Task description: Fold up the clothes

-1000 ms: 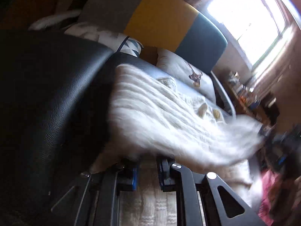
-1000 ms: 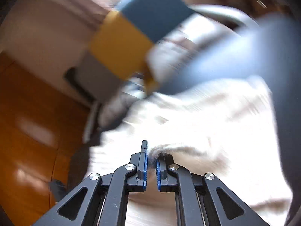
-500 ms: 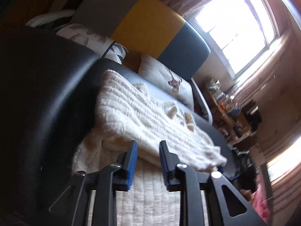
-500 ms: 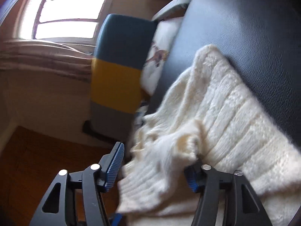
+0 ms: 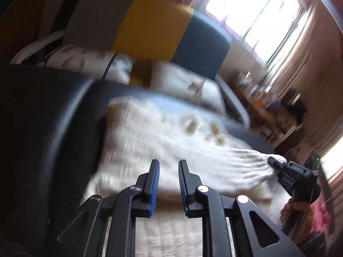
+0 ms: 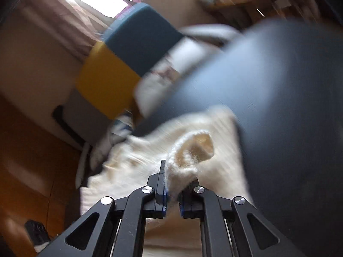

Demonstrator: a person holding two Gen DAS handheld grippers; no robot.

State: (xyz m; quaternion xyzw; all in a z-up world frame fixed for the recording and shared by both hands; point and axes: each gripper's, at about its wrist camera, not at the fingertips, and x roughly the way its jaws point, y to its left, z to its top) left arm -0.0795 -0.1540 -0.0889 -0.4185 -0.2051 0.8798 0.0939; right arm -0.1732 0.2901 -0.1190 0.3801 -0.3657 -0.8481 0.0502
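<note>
A cream knitted sweater (image 5: 171, 150) lies spread on a black leather seat (image 5: 53, 117). My left gripper (image 5: 169, 165) hovers open just above the sweater's near part, with nothing between its fingers. The right gripper (image 5: 295, 177) appears at the right edge of the left wrist view, clamped on the tip of a sleeve (image 5: 257, 160). In the right wrist view my right gripper (image 6: 176, 178) is shut on the fuzzy sleeve cuff (image 6: 193, 150), which bulges up between the fingers. Both views are motion-blurred.
Behind the seat stands a grey, yellow and blue panel (image 5: 154, 25) with patterned white cushions (image 5: 188, 85) leaning against it. A bright window (image 5: 253, 15) and a cluttered shelf (image 5: 274, 107) are at the right. Wooden floor (image 6: 25, 160) lies to the left.
The right gripper, open around the sleeve cuff half a second ago, has shut on it and is lifting it. The left gripper let go of the sweater and stays open.
</note>
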